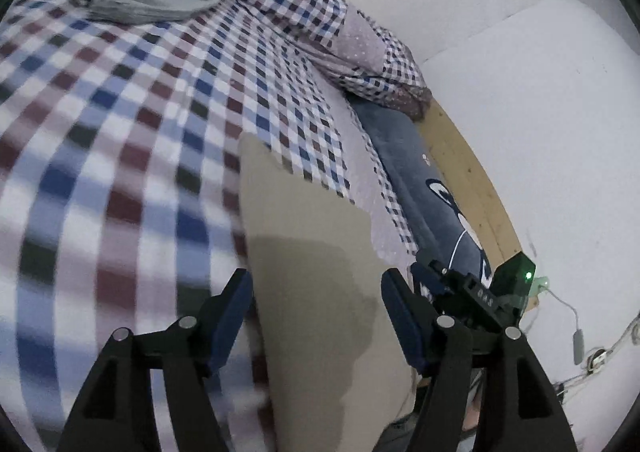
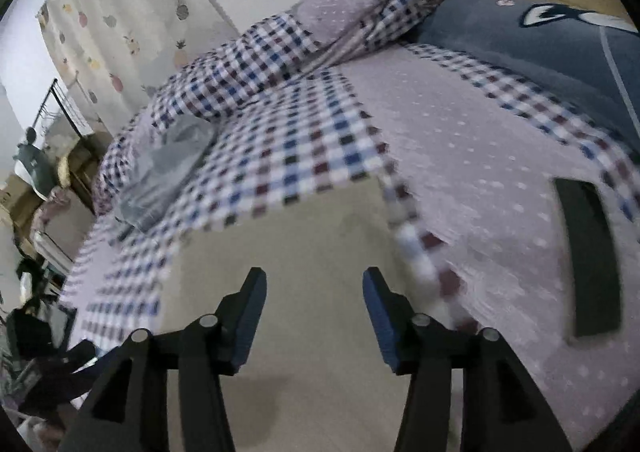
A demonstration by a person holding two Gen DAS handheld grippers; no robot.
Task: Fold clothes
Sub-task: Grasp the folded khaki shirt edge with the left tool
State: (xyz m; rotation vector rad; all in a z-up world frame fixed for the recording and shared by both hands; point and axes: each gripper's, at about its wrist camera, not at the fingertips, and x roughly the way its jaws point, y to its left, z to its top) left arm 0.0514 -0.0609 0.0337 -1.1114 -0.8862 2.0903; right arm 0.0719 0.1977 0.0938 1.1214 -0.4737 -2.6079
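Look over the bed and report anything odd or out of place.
A darker patch marks the beige garment, like a damp stain or shadow; I cannot tell which. A grey garment lies crumpled on the checked bedcover, unfolded. A dark flat strip sits alone on the dotted section.

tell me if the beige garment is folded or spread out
Folded, it seems: the beige garment lies flat on the checked bedcover as a neat rectangle with straight edges and square corners.

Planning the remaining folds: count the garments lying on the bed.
2: a beige garment on the near edge below both claws, and a grey-green garment further off beside the rolled checked quilt. Others may be hidden outside the views.
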